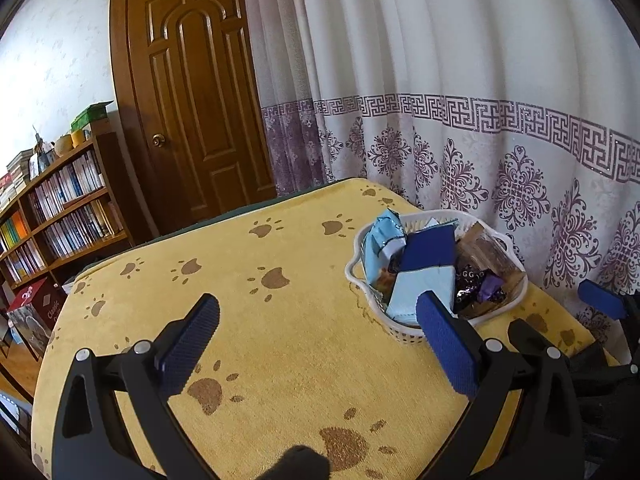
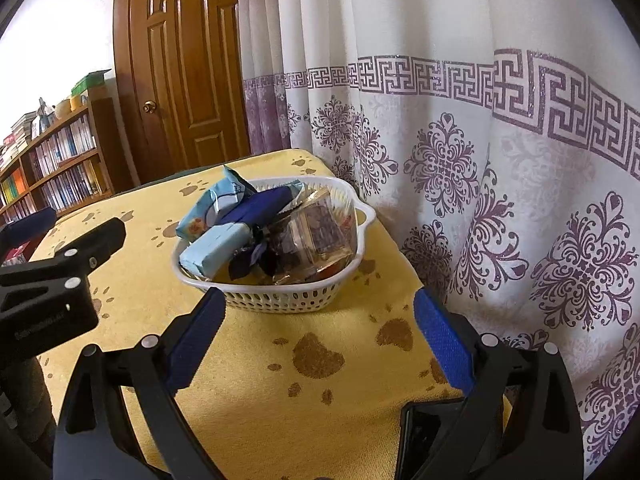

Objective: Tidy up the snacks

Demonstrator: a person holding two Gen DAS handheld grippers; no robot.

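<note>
We faced a closed brown panelled door [image 1: 192, 92] with a round brass knob [image 1: 159, 141]. To its right hung a white curtain [image 1: 460, 80] printed with purple ornaments. To its left stood a wooden bookshelf [image 1: 60, 216] packed with books, against a pale wall [image 1: 52, 52]. Daylight glowed through the curtain onto the desk [image 1: 280, 360], which wore a yellow paw-print cover.

We cannot read the book spines on the bookshelf [image 1: 60, 216], and the basket [image 2: 276, 300] hides whatever snacks lie beneath its top packets.
</note>
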